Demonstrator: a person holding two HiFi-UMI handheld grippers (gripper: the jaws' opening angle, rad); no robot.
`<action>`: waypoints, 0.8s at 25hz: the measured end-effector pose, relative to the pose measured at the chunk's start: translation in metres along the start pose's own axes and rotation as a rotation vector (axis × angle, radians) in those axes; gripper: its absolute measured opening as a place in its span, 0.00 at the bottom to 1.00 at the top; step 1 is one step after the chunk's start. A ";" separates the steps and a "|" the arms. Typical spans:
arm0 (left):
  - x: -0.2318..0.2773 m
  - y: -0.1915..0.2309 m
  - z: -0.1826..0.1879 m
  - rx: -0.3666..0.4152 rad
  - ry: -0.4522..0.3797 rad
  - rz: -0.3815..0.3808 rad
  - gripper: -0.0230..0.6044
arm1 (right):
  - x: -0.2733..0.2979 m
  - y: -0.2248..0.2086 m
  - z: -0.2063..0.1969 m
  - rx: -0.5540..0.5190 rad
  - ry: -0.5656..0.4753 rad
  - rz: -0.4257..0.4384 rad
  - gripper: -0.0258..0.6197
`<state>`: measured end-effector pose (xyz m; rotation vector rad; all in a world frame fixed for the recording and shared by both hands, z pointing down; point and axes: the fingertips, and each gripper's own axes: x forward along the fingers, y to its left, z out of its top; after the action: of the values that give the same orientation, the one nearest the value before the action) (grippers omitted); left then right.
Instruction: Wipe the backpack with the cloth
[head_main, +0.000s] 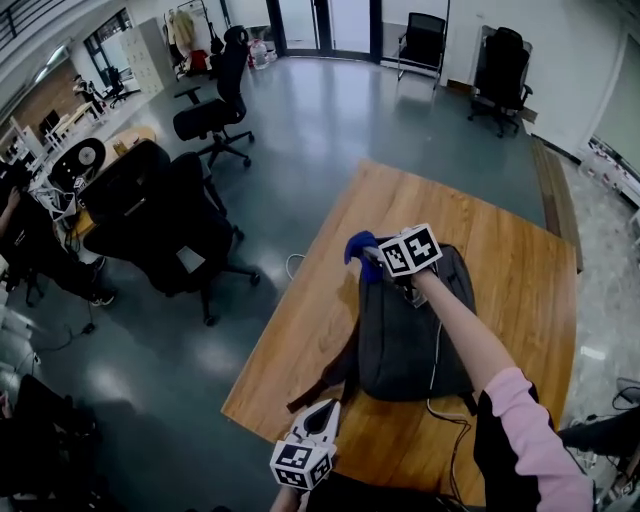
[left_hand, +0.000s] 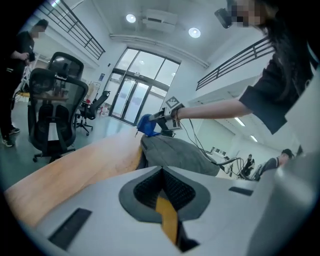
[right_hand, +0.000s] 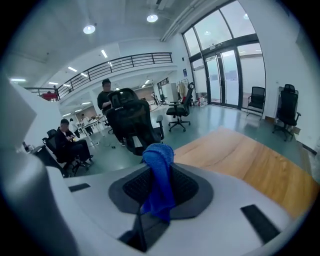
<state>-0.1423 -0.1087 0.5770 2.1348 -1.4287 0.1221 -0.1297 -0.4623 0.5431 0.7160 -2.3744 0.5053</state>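
Right jaws: we see them clamped on the blue cloth (right_hand: 159, 172), which sticks up between them.
Right gripper (head_main: 374, 257): over the backpack's (head_main: 405, 335) far end.
Cloth: bunched at the backpack's far-left corner; we cannot tell whether it touches the fabric.
Left jaws: closed together with nothing in them.
Left gripper (head_main: 326, 408): beyond the backpack's near-left corner, apart from it, pointing toward it.
Backpack: dark grey, lying flat on the wooden table (head_main: 525, 270); a strap (head_main: 322, 385) trails from its near-left corner.
In the way: our right arm (head_main: 462, 325) and a thin white cable (head_main: 437, 355) cross over the backpack's right half.
Around: black office chairs (head_main: 160, 215) stand on the floor well left of the backpack.
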 end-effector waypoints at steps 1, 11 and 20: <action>-0.001 0.006 0.001 -0.007 -0.003 0.013 0.03 | -0.002 -0.010 -0.004 0.003 0.010 -0.018 0.17; 0.015 0.018 0.006 -0.009 0.004 0.032 0.03 | -0.080 -0.127 -0.044 0.110 0.019 -0.230 0.17; 0.035 -0.013 0.004 0.026 0.035 -0.039 0.03 | -0.152 -0.189 -0.087 0.248 -0.026 -0.328 0.17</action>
<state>-0.1161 -0.1360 0.5819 2.1699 -1.3717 0.1634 0.1237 -0.5101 0.5444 1.2042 -2.1777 0.6551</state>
